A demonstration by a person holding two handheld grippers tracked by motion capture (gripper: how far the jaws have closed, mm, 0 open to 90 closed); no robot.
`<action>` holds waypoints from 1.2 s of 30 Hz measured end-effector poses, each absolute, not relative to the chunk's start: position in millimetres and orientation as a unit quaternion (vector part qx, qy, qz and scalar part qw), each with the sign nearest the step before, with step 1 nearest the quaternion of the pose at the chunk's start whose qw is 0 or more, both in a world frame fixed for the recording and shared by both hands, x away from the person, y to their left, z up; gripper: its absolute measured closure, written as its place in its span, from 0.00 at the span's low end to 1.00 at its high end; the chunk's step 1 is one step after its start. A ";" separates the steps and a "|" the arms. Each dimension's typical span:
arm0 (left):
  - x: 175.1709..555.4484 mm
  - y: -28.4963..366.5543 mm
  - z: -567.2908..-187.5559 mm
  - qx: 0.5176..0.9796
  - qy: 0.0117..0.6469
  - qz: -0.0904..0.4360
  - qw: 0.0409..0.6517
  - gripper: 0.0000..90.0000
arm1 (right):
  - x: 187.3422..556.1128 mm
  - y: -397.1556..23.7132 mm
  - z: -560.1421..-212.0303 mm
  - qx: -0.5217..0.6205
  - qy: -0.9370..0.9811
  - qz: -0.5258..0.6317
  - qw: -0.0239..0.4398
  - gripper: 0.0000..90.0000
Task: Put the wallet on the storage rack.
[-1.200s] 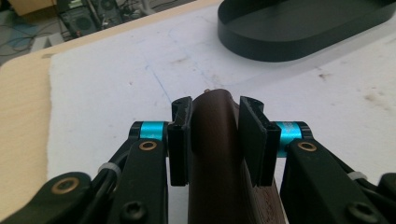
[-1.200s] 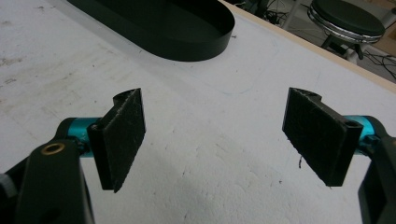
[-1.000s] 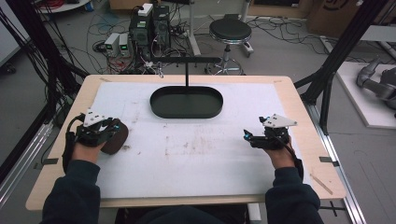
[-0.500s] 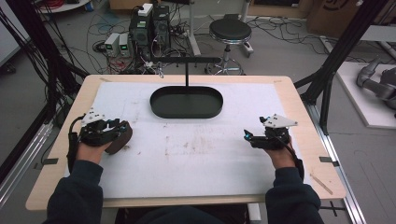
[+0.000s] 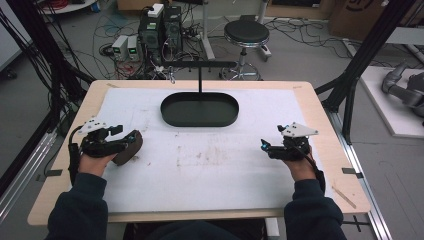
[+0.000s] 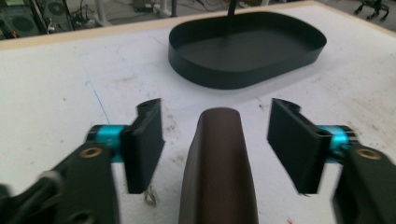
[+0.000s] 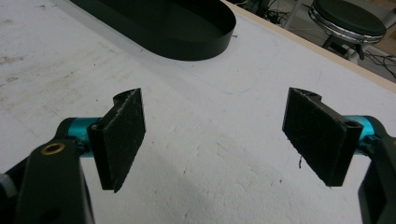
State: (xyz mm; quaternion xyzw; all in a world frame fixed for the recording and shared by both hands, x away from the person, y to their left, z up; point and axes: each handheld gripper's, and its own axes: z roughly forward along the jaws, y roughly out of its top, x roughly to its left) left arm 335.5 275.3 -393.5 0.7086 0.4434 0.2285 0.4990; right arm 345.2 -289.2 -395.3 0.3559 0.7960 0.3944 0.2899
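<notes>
Left claw (image 6: 215,149) has just been opening, pads now clear of the brown glasses case (image 6: 219,172) lying between them on the tabletop (image 5: 210,165) at 9 o'clock | apparently released | right claw (image 7: 219,140) spread, empty.

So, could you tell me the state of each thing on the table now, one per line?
Left gripper: open, jaws just opened, not pressing the brown object.
Right gripper: open, nothing between the jaws.
Brown rounded object: lying on the white mat, between the left jaws.
Black oval tray: empty, upright.
</notes>
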 end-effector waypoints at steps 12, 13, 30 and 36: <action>313.4 292.4 -393.6 0.708 0.432 0.236 0.507 0.23 | 344.8 -288.8 -395.7 0.356 0.796 0.394 0.289 0.24; 312.7 293.5 -396.2 0.709 0.435 0.234 0.503 0.23 | 344.7 -288.7 -395.7 0.357 0.797 0.394 0.288 0.24; 321.8 292.1 -416.8 0.742 0.440 0.183 0.472 0.71 | 344.9 -289.9 -398.2 0.357 0.799 0.390 0.287 0.24; 331.6 281.9 -402.7 0.732 0.425 0.180 0.501 0.72 | 346.1 -288.7 -397.2 0.355 0.798 0.392 0.290 0.24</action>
